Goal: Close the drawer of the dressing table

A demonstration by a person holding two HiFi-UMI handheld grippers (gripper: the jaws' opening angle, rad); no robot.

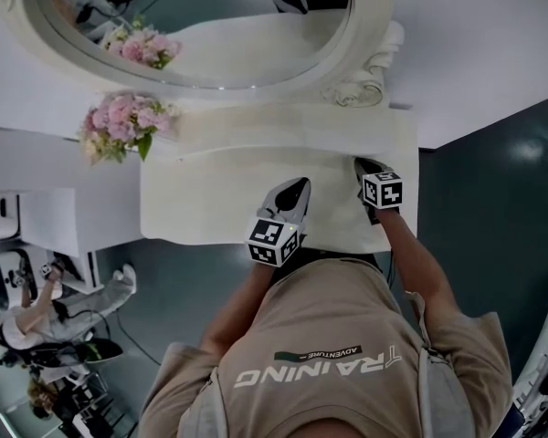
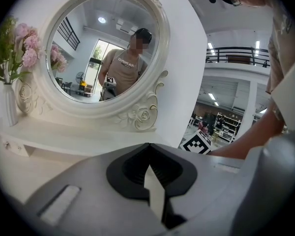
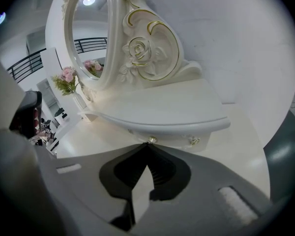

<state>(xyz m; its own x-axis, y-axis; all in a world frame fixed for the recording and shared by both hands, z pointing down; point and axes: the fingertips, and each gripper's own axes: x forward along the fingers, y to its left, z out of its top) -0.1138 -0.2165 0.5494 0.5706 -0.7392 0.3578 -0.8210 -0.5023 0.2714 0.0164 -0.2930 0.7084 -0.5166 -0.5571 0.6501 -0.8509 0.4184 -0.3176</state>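
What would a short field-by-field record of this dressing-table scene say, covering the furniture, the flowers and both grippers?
furniture: white dressing table with an oval mirror
flowers: pink bouquet in a white vase, at the table's left beside the mirror
left gripper: jaws together, holding nothing, over the tabletop
right gripper: jaws together, holding nothing, tips right by a small gold knob under the raised shelf
contact with knob: cannot tell
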